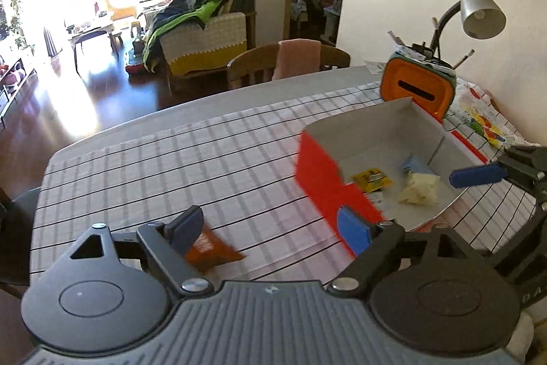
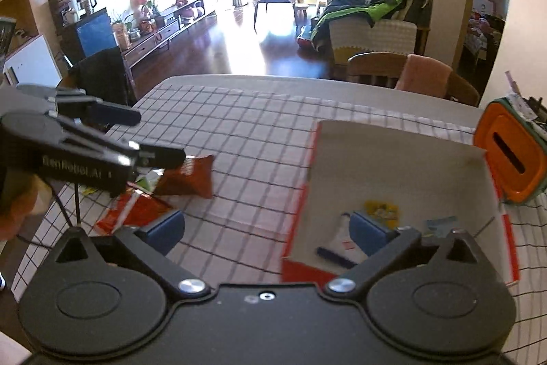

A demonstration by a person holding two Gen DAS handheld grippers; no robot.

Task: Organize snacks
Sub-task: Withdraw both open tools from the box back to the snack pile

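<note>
A red box (image 1: pixel 321 180) with a grey inside sits on the checked tablecloth (image 1: pixel 205 153); a yellow packet (image 1: pixel 372 179), pale packet (image 1: pixel 419 188) and blue packet (image 1: pixel 415 164) are seen within. An orange-brown snack bag (image 2: pixel 191 175) lies outside. Left gripper (image 1: pixel 270 228) and right gripper (image 2: pixel 268 233): jaws apart, nothing held.

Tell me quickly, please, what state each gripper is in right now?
Left gripper: open, holding nothing.
Right gripper: open, holding nothing.

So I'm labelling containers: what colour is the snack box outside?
Red outside, grey-white inside; the box shows it best in the left wrist view.
</note>
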